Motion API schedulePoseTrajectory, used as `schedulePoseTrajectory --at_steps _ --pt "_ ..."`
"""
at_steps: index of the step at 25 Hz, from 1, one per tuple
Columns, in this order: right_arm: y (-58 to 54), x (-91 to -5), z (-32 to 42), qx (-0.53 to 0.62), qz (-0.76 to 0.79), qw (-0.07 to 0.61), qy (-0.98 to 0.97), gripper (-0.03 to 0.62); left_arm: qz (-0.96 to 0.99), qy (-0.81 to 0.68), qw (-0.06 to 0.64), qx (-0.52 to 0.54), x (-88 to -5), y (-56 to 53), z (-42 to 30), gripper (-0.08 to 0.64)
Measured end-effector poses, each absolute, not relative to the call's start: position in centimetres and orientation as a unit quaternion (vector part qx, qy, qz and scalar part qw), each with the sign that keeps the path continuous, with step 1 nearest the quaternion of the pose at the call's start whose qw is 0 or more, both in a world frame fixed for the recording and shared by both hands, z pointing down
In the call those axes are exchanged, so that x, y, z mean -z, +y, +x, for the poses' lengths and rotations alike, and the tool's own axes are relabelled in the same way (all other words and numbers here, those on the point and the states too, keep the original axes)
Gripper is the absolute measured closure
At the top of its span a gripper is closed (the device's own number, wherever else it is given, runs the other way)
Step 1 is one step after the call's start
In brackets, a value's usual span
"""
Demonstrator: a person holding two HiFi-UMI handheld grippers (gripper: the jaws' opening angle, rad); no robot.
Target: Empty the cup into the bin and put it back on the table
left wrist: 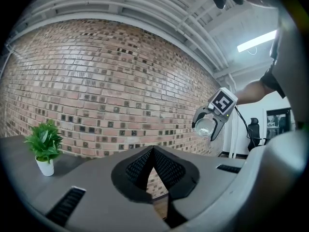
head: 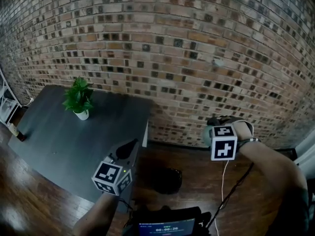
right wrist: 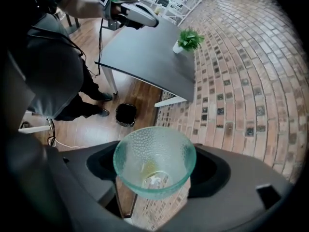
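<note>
A pale green dimpled glass cup (right wrist: 154, 161) sits between the jaws of my right gripper (right wrist: 155, 185), which is shut on it. The cup's mouth tilts toward the camera, and a small pale scrap (right wrist: 153, 179) lies at its bottom. In the left gripper view the same cup (left wrist: 205, 126) hangs in the air at the right, in front of the brick wall. A black bin (right wrist: 126, 114) stands on the wooden floor beside the dark table (right wrist: 145, 52), far below the cup. My left gripper (left wrist: 153, 152) is shut and holds nothing; it hovers over the table's near corner (head: 129, 149).
A small potted plant (head: 78, 99) stands on the table near the brick wall (head: 197, 48). A bottle (head: 15, 131) stands at the table's far left edge. The bin (head: 166, 180) sits on the floor between my arms. A cable (head: 224, 181) hangs from my right arm.
</note>
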State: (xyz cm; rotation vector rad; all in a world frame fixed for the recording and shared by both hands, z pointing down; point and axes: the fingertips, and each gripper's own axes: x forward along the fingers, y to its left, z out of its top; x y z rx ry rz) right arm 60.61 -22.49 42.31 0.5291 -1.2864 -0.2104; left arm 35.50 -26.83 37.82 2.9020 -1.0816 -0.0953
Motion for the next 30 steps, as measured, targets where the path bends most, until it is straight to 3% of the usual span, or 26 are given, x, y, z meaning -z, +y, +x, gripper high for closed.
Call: schedulePoseTrajectory --at_steps 30 --pt "-21.9 -43.7 62.2 0.078 0.207 0.812 -0.539 0.189 0.944 -0.329 0.034 0.013 -38.9 -27.0 37.7 0.565"
